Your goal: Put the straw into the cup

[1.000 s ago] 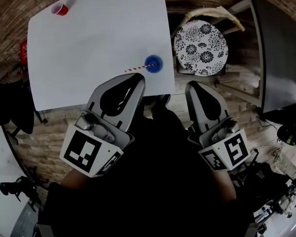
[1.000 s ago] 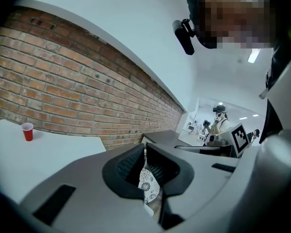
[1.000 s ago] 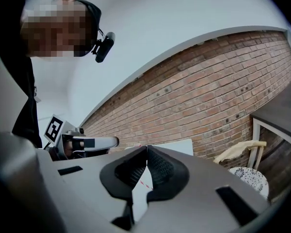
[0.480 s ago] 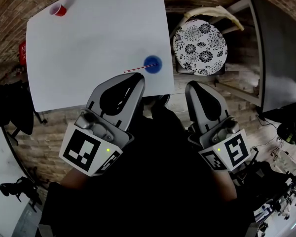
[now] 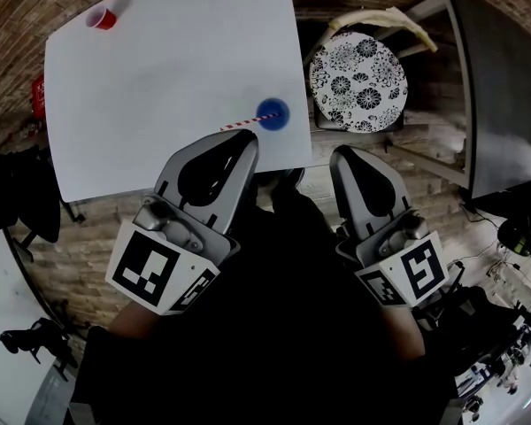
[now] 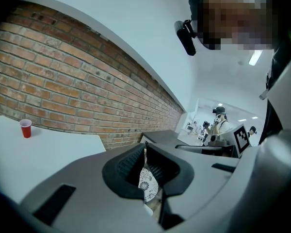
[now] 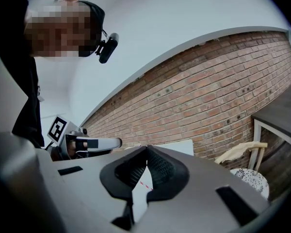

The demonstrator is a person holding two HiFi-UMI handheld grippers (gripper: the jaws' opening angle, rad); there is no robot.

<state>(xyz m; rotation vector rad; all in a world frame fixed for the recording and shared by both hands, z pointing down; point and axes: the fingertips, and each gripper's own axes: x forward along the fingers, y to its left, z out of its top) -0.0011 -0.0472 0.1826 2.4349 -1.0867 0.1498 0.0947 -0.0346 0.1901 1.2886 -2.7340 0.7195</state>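
A blue cup (image 5: 273, 112) stands near the right edge of the white table (image 5: 159, 78). A red-and-white striped straw (image 5: 243, 123) lies slanted on the table, its right end at the cup's rim. Both grippers are held close to the body, short of the table's near edge. My left gripper (image 5: 248, 140) is shut with nothing in it, and so is my right gripper (image 5: 340, 154). In the right gripper view a bit of the straw (image 7: 145, 184) shows through the gap below the closed tips. A red cup (image 5: 100, 18) stands at the table's far left corner; the left gripper view also shows the red cup (image 6: 25, 128).
A round stool with a black-and-white flower pattern (image 5: 358, 82) stands right of the table, beside a dark table (image 5: 504, 87). The floor and wall are brick. A dark jacket (image 5: 22, 193) hangs at the left. Other people stand far off in the left gripper view.
Only the head view has drifted slightly; both grippers, the straw and the cups keep their places.
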